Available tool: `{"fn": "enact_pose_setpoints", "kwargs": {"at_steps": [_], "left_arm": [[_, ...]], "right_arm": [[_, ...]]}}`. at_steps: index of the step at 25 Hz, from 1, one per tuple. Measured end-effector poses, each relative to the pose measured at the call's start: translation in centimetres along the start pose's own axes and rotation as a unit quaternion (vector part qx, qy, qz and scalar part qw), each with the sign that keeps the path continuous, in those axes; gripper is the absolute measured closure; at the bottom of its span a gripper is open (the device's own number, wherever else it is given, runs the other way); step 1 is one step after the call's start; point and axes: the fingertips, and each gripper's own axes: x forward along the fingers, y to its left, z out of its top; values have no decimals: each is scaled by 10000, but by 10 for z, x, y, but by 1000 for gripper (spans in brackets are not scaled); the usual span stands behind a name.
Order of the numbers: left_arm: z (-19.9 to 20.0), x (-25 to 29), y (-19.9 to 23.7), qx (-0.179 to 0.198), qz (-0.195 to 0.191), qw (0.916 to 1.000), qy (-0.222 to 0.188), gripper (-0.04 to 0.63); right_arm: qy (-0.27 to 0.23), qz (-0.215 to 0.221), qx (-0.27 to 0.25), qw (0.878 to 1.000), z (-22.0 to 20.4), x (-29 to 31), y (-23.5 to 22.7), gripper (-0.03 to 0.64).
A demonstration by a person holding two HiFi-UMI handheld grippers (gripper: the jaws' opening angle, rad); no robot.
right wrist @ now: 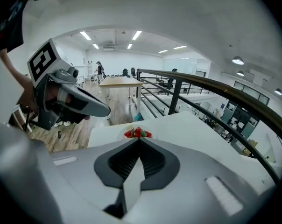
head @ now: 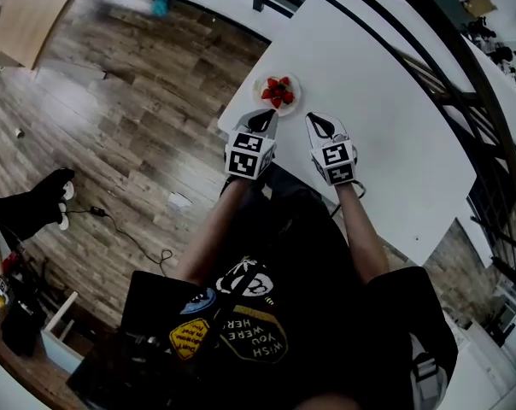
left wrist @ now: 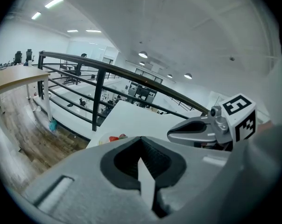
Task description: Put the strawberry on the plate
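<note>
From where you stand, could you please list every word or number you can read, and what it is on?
"WISH YOU WERE HERE": upside down on the person's black shirt.
The yellow patch on it: too small to read.
Cubes on left gripper and right gripper: patterns only, no words.

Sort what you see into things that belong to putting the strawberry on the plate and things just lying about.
Belong to the job: red strawberries, small round white plate, white table, left gripper, right gripper.

Just lying about: thin black cable on the wooden floor, pale wooden tabletop, black metal railing.
</note>
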Motion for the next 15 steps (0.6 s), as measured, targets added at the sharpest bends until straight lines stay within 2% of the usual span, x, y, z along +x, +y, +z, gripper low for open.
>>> {"fn": "enact_pose_setpoints", "kwargs": {"at_steps": [5,10,15], "left_arm": [[19,-25,-26,88,129,9993,-328,595],[21,-37,-47,89,363,9981,-482,595],[28,-53,-97,132,529,9954,-791,595]], "right_arm": [[-406,-6,242,9989,16,-34,-2,614],[-797,313,323,9958,30,-57,-2,614],[-1231,625,344,9898,40,-106,-4,614]]}}
